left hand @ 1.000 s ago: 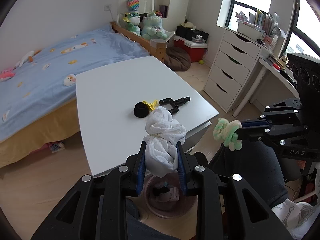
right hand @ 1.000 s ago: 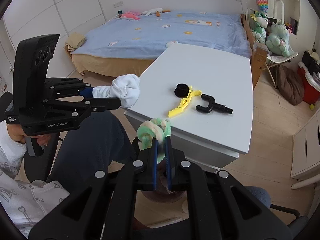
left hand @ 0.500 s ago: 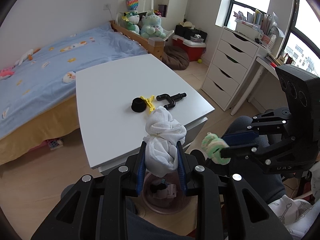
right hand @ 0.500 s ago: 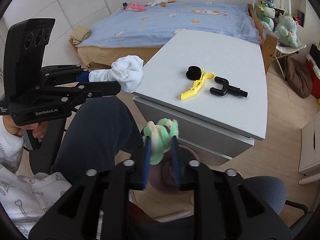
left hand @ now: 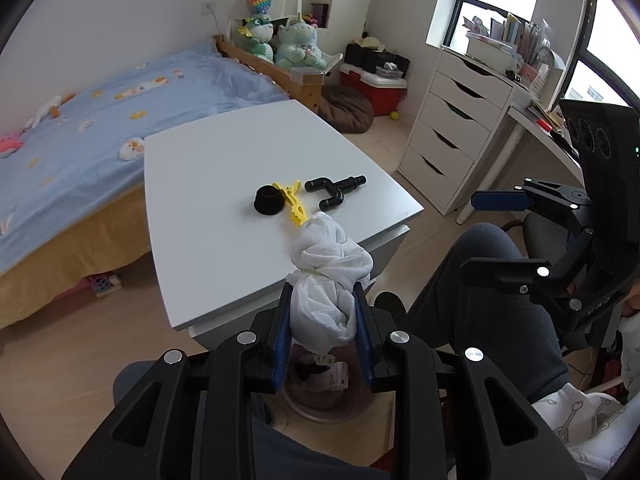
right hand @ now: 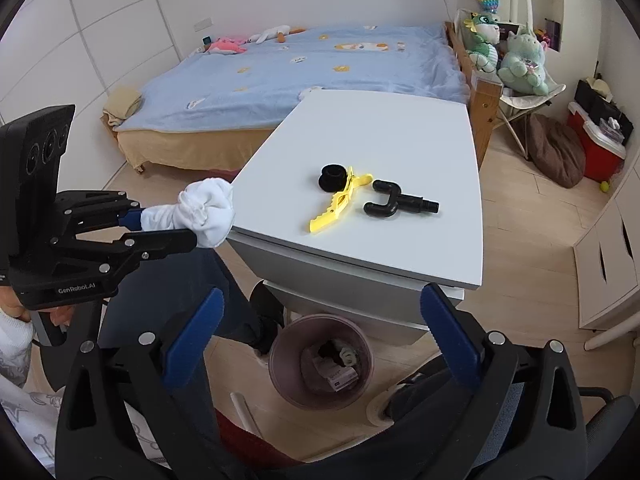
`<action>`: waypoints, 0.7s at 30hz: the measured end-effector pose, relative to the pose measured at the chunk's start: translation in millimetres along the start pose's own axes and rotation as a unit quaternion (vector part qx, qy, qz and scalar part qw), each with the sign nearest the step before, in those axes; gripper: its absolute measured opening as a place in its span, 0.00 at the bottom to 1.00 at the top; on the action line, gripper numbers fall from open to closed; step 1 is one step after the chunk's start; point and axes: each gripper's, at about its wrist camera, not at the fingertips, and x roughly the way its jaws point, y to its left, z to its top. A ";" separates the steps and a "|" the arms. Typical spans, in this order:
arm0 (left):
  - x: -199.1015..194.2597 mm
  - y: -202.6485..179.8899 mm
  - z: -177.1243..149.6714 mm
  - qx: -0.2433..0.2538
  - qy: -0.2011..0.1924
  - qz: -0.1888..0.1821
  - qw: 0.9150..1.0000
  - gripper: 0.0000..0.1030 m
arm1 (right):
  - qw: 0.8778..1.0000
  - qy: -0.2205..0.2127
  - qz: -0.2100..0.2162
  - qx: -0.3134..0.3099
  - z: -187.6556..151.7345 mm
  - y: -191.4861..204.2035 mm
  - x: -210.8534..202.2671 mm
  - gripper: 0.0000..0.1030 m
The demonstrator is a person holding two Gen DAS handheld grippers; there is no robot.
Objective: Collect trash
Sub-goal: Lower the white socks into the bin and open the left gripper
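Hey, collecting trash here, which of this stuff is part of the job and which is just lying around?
Part of the job:
- white cloth wad gripped by the left gripper
- trash bin on the floor
- right gripper, open above the bin

Just lying around:
- black cap
- yellow clip
- black pipe fitting

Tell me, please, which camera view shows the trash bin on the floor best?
The right wrist view: the trash bin shows its whole rim and the litter inside. In the left wrist view, the left gripper and its white cloth bundle hide most of it.

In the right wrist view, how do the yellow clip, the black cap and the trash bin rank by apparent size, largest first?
1. Trash bin, though it is nearer the camera.
2. Yellow clip.
3. Black cap.
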 end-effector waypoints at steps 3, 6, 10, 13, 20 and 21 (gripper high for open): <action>1.2 -3.5 -1.5 0.003 0.003 -0.004 1.000 0.26 | 1.000 -0.007 -0.017 0.002 0.7 -1.5 -3.9 0.95; 2.6 -5.4 -3.9 0.004 0.006 -0.006 1.000 0.26 | 1.000 -0.004 -0.020 0.017 1.4 -7.0 -5.9 0.95; 3.9 -11.7 -6.0 0.010 0.012 -0.013 1.000 0.26 | 0.999 -0.005 -0.032 0.029 1.0 -12.7 -8.7 0.95; 6.6 -16.9 -9.1 0.018 0.019 -0.017 1.000 0.26 | 0.999 -0.007 -0.038 0.039 0.1 -16.3 -10.4 0.95; 9.8 -27.9 -10.9 0.029 0.027 -0.025 0.999 0.26 | 0.998 -0.012 -0.041 0.049 -3.9 -23.9 -14.6 0.95; 9.3 -29.3 -10.6 0.030 0.026 -0.025 0.999 0.26 | 0.998 -0.013 -0.042 0.050 -3.9 -24.7 -15.0 0.95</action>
